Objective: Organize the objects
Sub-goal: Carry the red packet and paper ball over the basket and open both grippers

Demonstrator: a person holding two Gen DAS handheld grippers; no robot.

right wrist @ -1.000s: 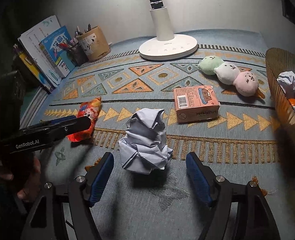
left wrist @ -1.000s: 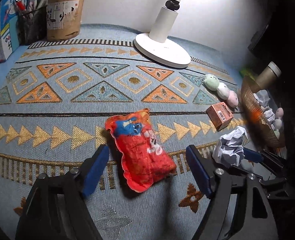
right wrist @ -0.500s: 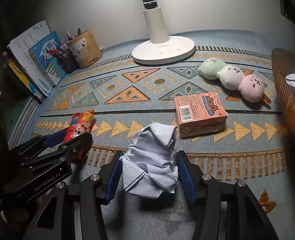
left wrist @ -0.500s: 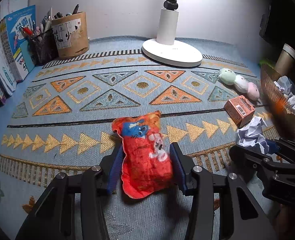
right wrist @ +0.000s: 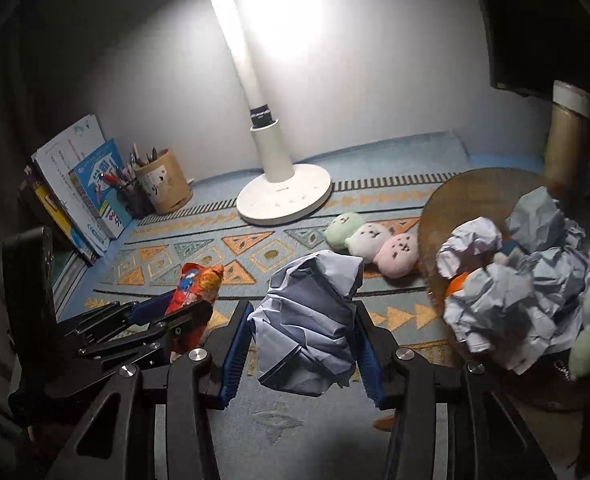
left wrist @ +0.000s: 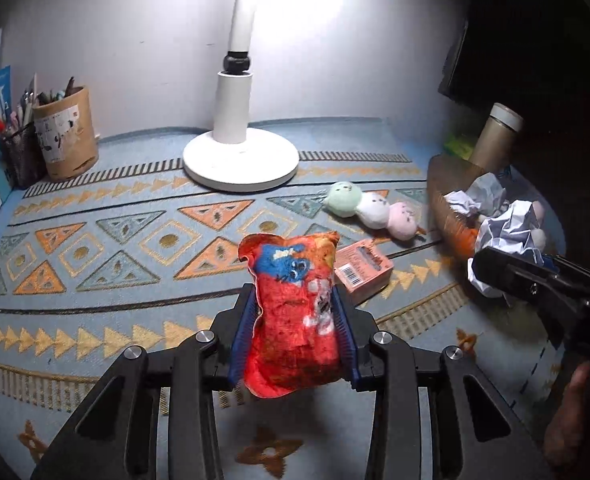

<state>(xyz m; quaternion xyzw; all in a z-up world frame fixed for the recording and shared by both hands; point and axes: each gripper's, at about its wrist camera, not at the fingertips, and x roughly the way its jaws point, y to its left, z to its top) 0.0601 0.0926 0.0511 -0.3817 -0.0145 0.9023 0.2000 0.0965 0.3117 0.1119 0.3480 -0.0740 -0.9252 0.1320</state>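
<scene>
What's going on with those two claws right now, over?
Left gripper shut on red snack bag. Right gripper shut on crumpled paper. Basket close right, path clear.

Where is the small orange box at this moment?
In the left wrist view, the orange box lies on the mat right of centre, just behind the red snack bag, before the plush toy.

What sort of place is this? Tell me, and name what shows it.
Probably a study desk at home: a white desk lamp, a pen holder beside upright books, and a wicker basket of crumpled paper.
</scene>
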